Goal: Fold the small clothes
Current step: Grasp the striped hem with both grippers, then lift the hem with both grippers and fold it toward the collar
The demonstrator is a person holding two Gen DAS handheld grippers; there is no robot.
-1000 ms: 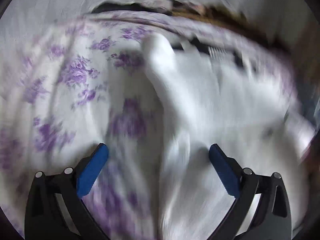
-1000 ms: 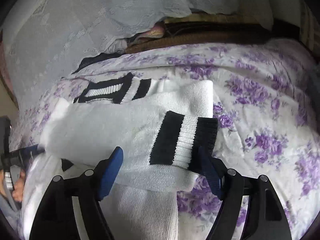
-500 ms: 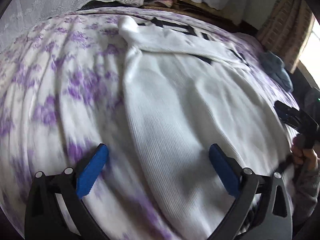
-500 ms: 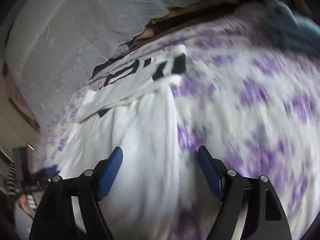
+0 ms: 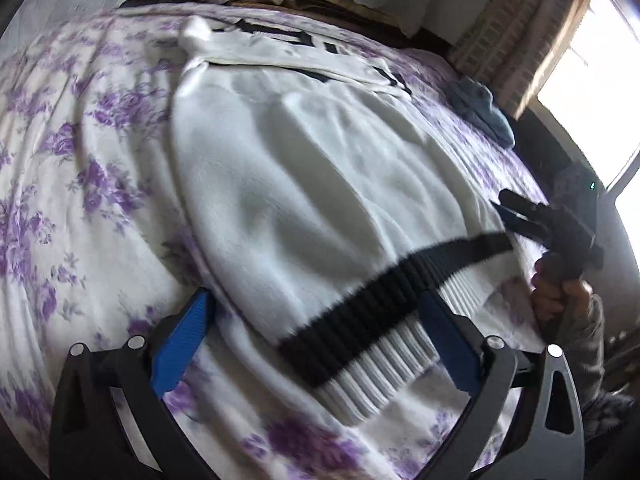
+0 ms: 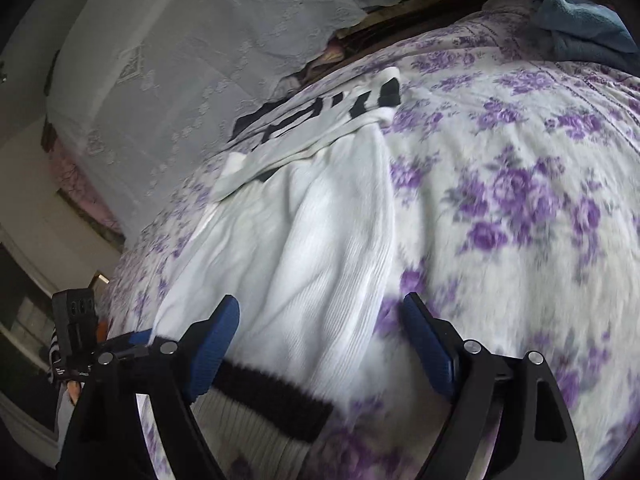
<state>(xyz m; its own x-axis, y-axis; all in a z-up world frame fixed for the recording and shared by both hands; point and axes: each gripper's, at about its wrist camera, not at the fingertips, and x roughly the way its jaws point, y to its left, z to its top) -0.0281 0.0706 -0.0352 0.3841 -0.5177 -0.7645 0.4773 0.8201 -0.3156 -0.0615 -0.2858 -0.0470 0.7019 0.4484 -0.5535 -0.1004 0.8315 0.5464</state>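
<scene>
Sweater (image 5: 320,184) hem partly hidden behind right gripper (image 6: 320,344) finger. Folded sleeves' far ends blurred. Blue cloth (image 6: 580,28) cut off at frame edge. Bedsheet (image 6: 520,208) print motion-blurred.

- The white sweater (image 5: 304,184) is a soft ribbed knit, matt, with a slightly fuzzy nap.
- Its black band (image 5: 384,300) and the white hem below it are a coarser, deeper rib.
- The bed sheet (image 6: 520,200) is thin printed cloth, matt and creased, with purple flowers.
- The blue towel (image 6: 580,28) looks like plush terry or fleece.
- The lace cover (image 6: 192,60) is sheer patterned cloth.
- The left hand-held gripper (image 5: 316,344) has matt black plastic arms, blue rubbery pads and shiny metal pins.
</scene>
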